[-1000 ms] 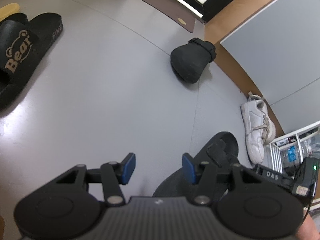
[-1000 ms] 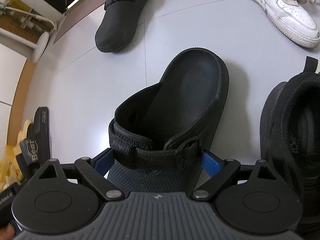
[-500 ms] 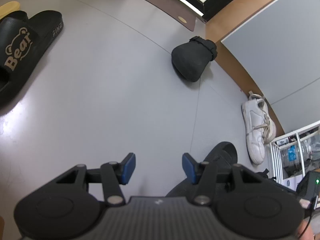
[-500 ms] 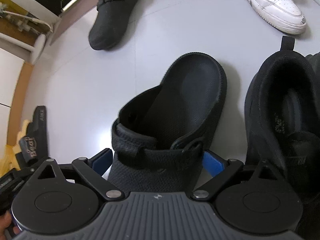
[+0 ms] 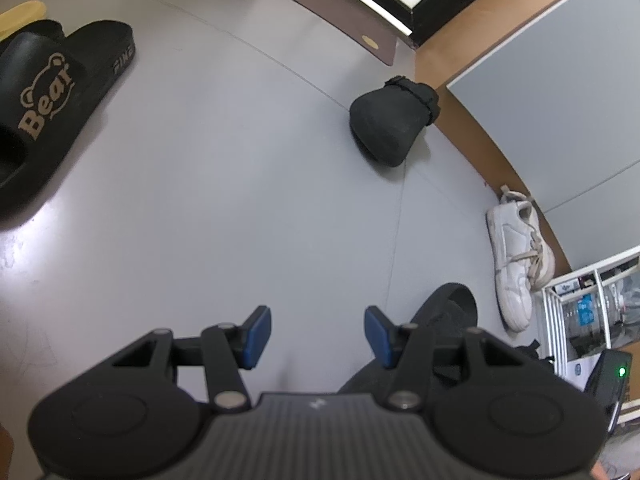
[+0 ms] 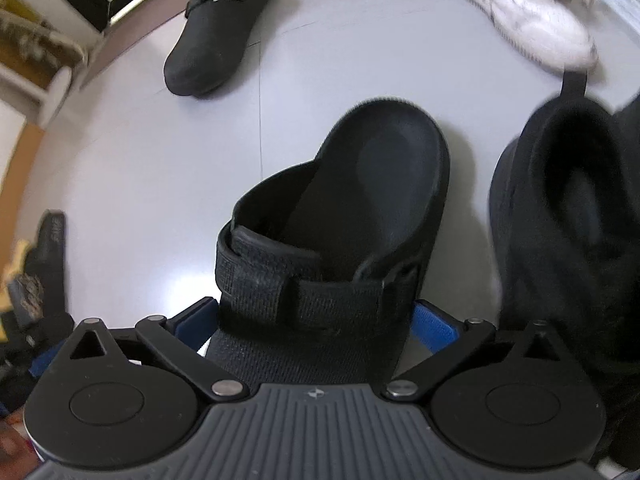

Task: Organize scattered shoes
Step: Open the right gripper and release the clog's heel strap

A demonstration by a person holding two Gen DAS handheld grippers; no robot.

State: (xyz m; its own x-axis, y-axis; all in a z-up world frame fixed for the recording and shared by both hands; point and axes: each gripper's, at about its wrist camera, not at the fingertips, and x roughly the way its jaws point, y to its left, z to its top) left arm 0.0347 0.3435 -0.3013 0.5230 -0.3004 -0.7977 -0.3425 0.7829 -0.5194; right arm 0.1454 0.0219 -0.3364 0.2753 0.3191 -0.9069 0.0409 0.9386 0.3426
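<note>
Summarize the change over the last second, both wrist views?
Right tool has been opening around the black clog, which sits on the floor beside a black shoe that slid into view. Left tool unchanged, open and empty; the other clog stays put.

On the black slide sandal, at about ten o'clock in the left wrist view, the strap carries the word "Bear" in tan letters inside a tan bear-head outline. Along the sole's side edge, pale capitals read "FINE", though the word may run on out of sight. Labels on the boxes in the white rack at four o'clock are too small to read.
</note>
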